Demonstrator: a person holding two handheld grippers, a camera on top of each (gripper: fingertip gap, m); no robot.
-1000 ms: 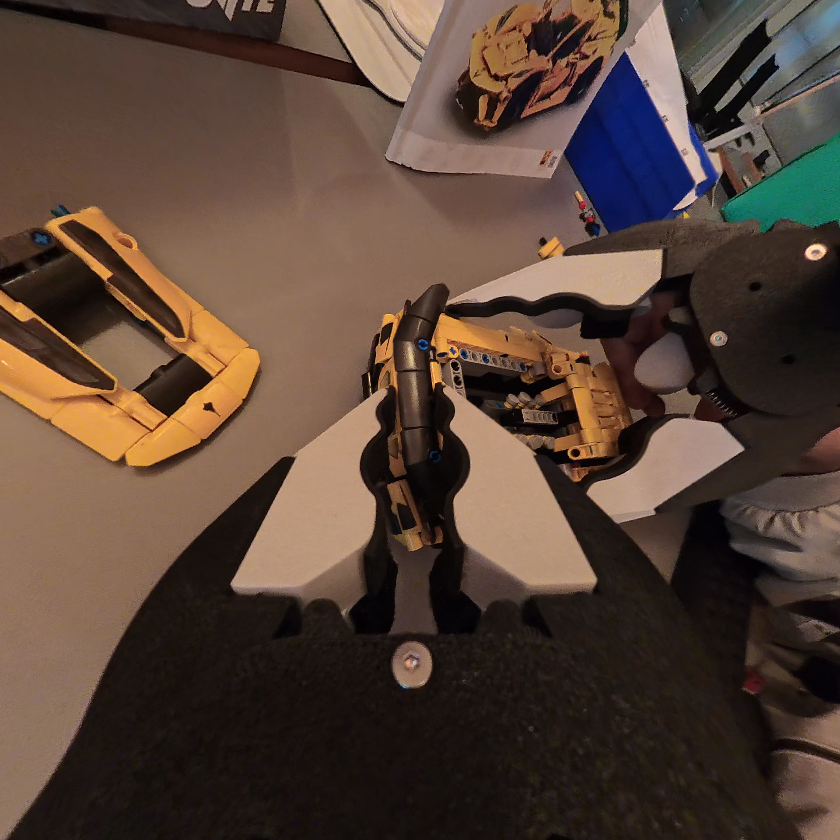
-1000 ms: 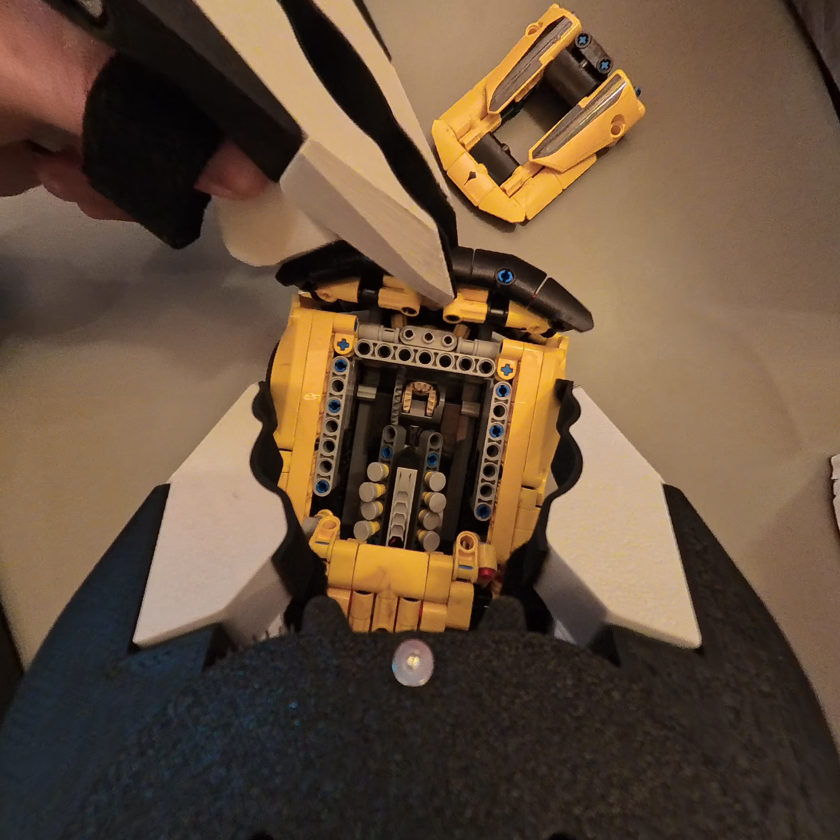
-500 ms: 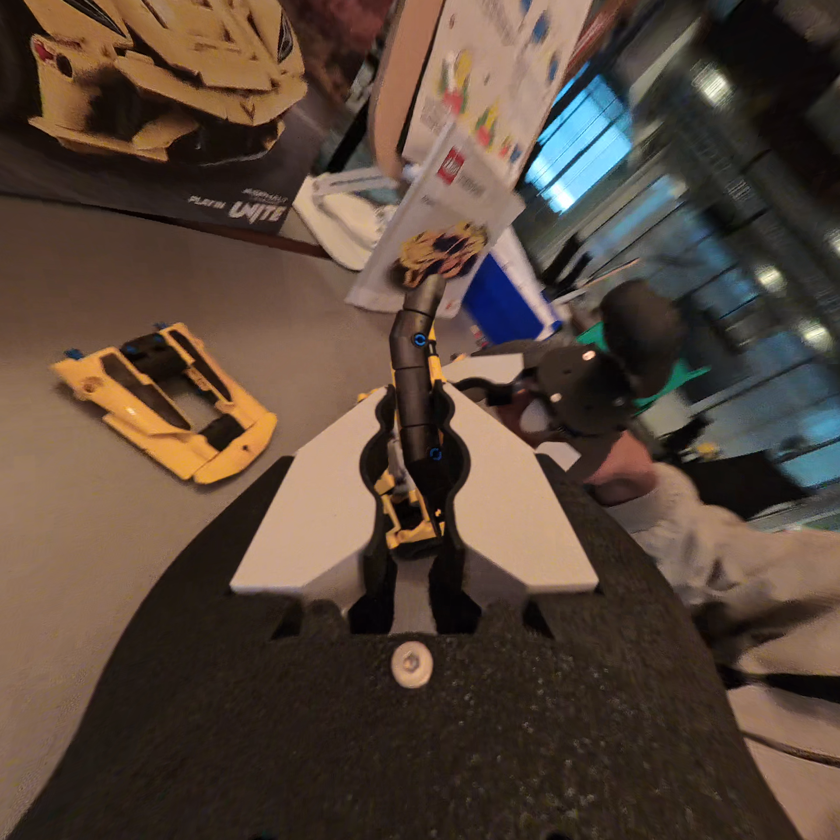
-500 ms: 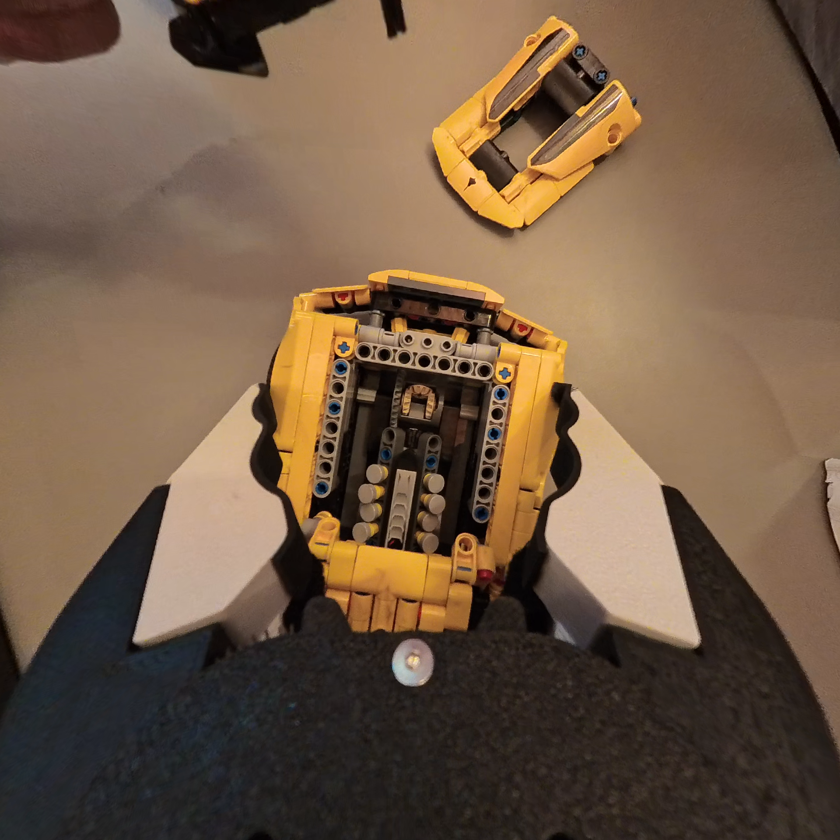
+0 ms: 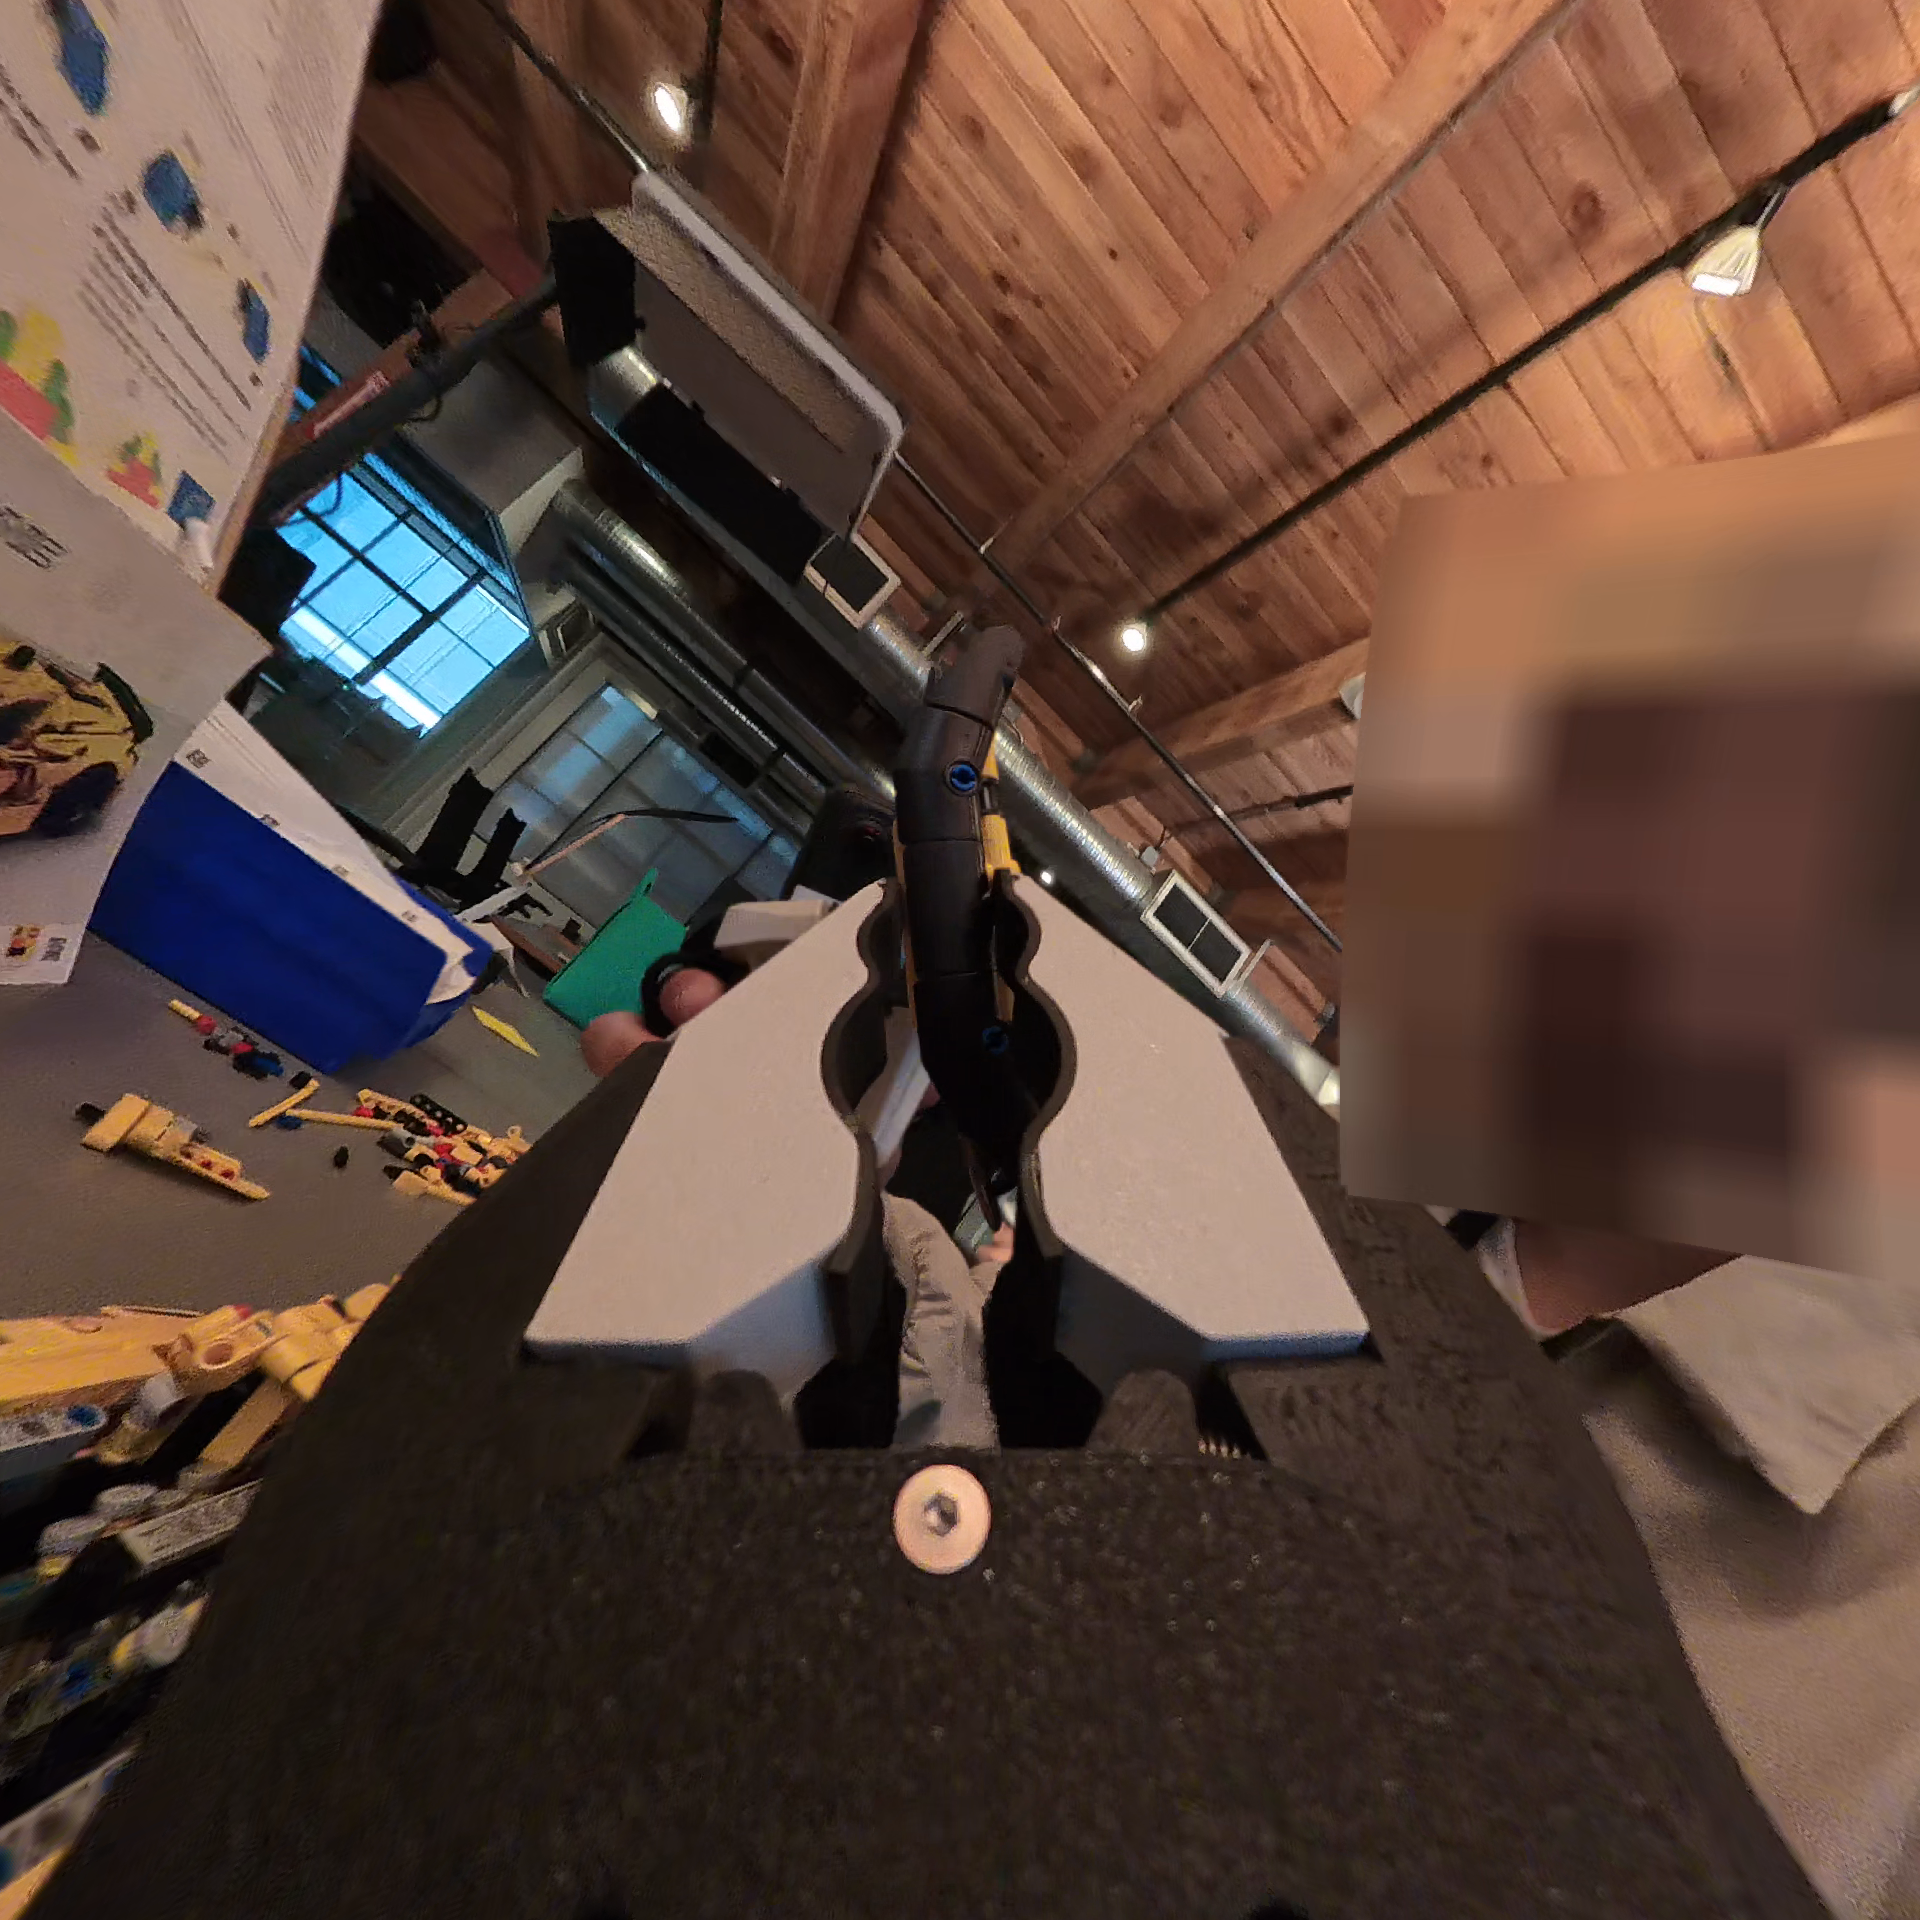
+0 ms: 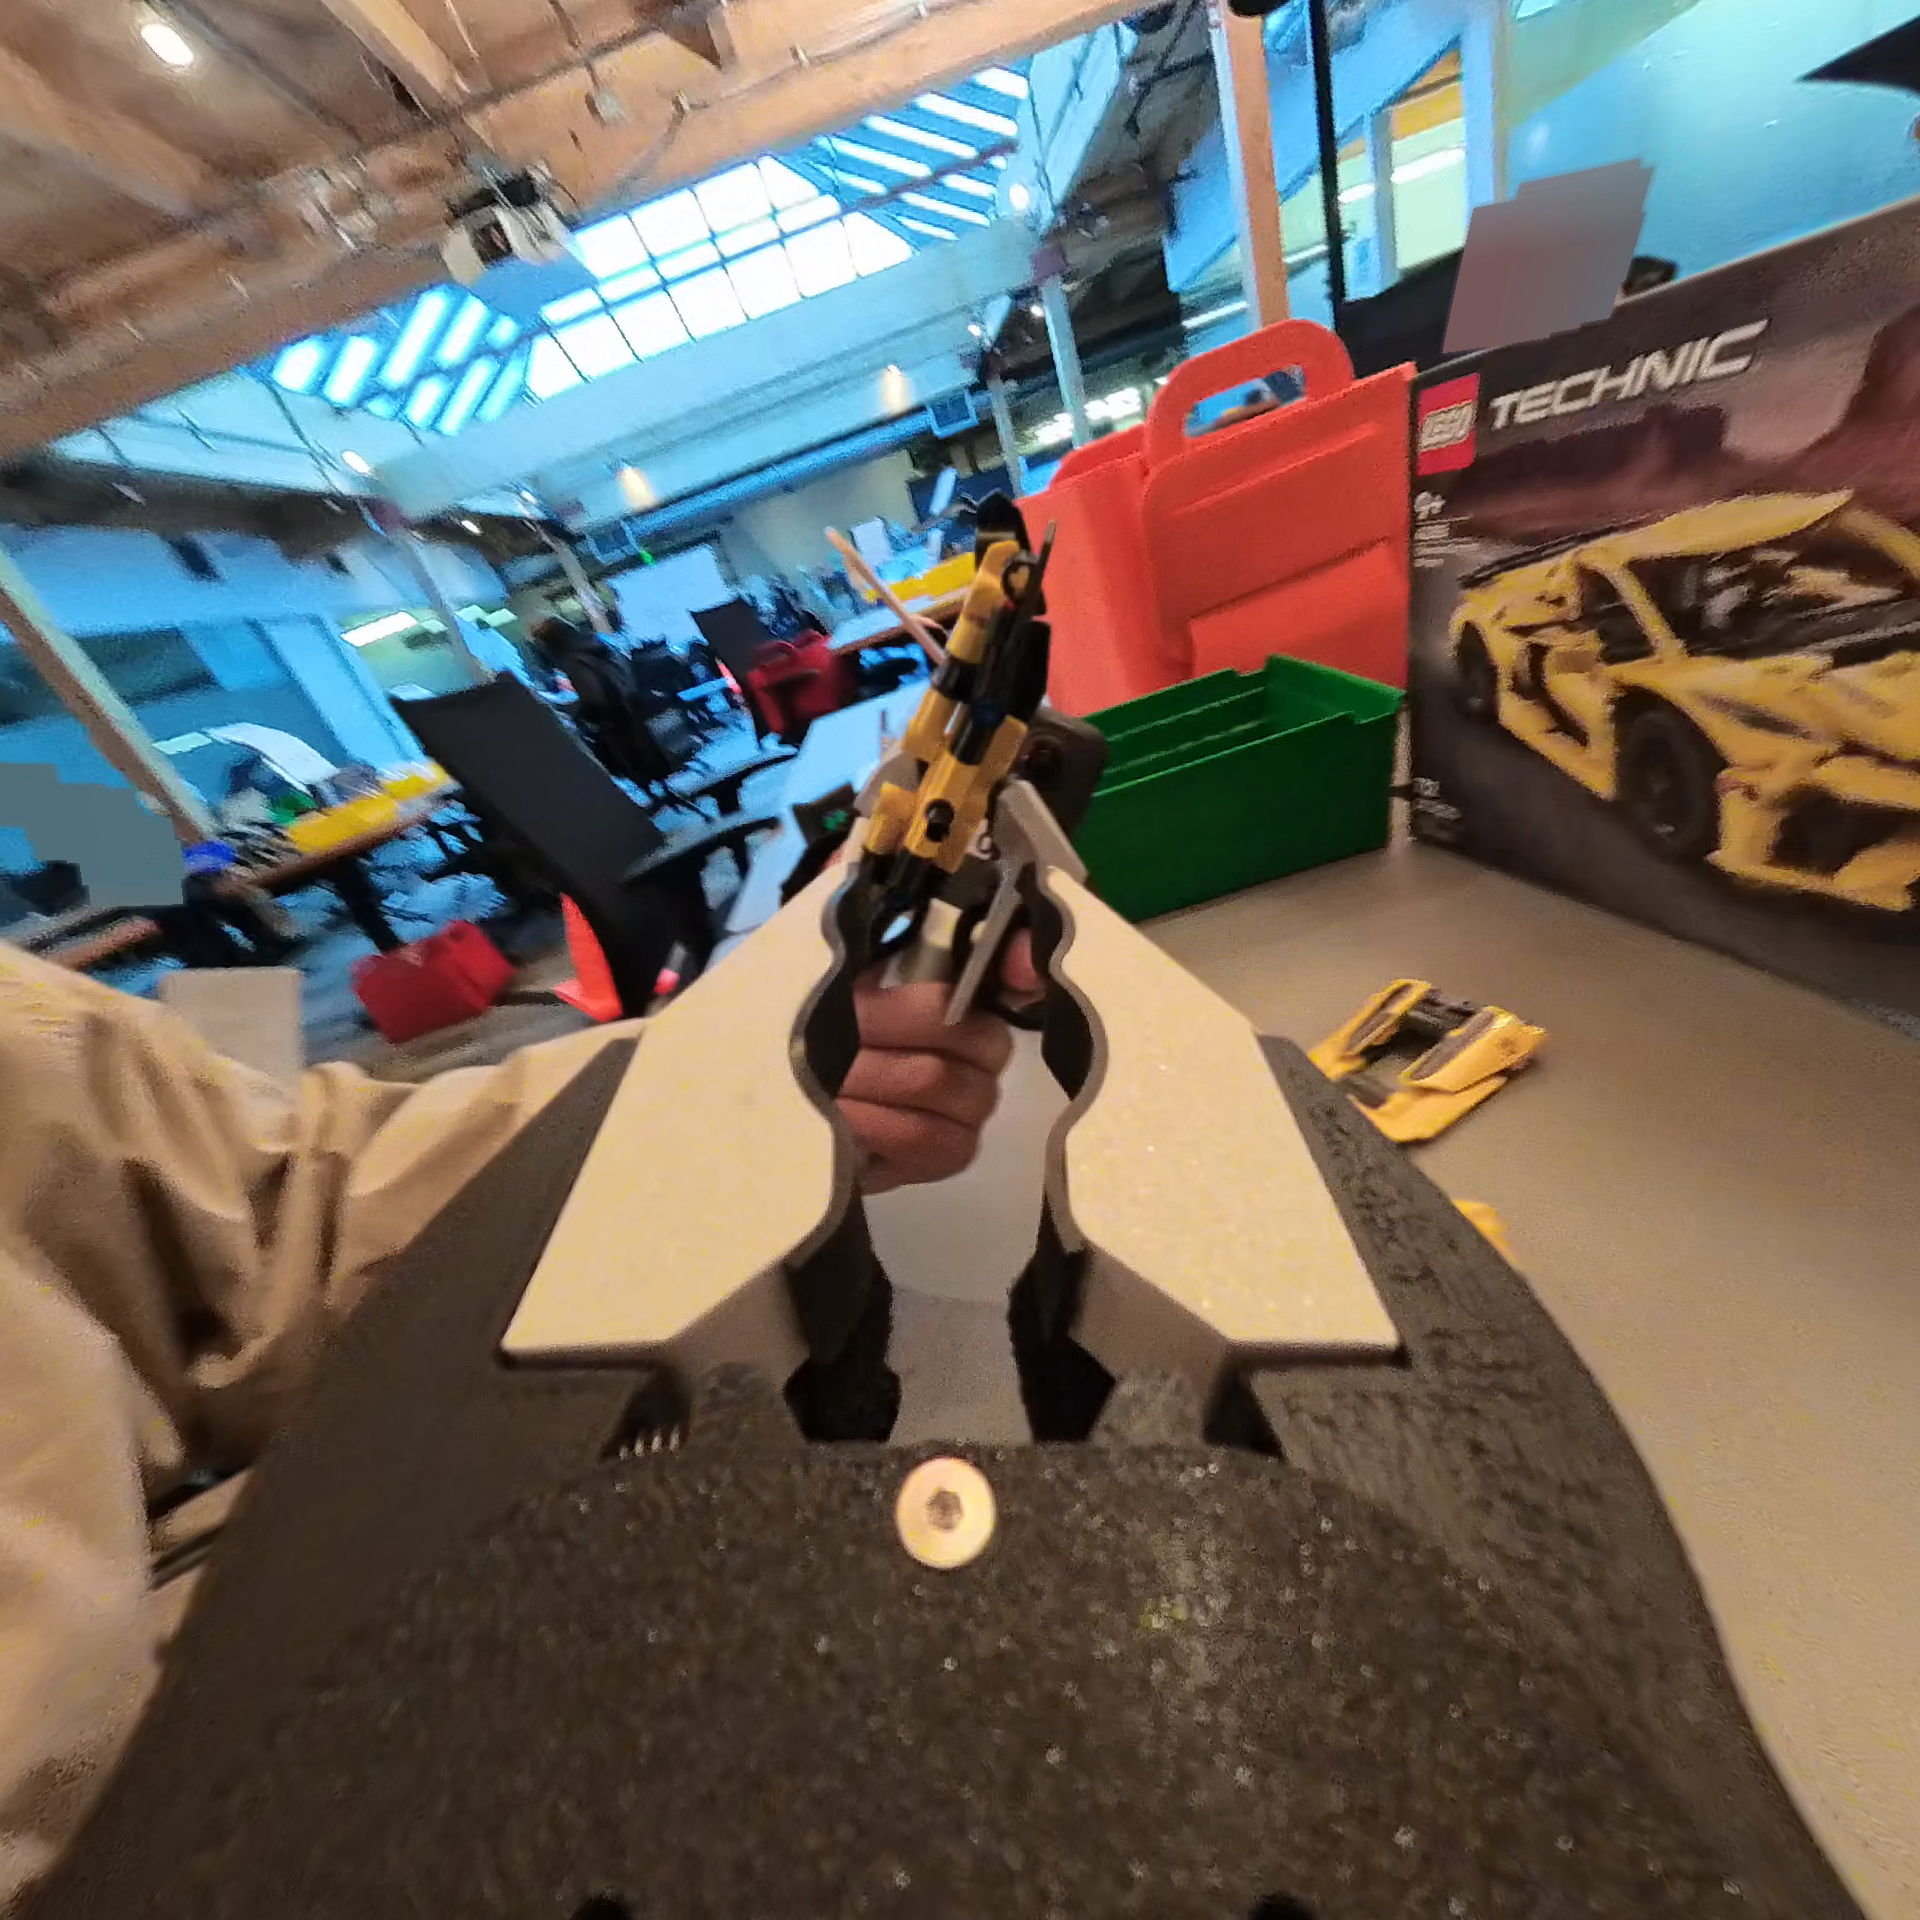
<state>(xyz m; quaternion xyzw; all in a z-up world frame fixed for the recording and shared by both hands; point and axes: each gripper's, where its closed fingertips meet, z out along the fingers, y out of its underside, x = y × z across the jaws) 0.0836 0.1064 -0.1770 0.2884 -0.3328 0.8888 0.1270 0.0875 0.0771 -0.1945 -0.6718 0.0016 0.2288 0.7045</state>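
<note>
We find the left gripper (image 5: 951, 914) clamped on a black-and-yellow brick strip (image 5: 948, 831). The strip's long axis runs straight out past the fingertips, and it is held clear of the table (image 6: 1714, 1247). The right gripper (image 6: 940, 894) stands spread and empty, and the strip lies just beyond its tips. A yellow body panel (image 6: 1423, 1060) lies well apart on the table.
</note>
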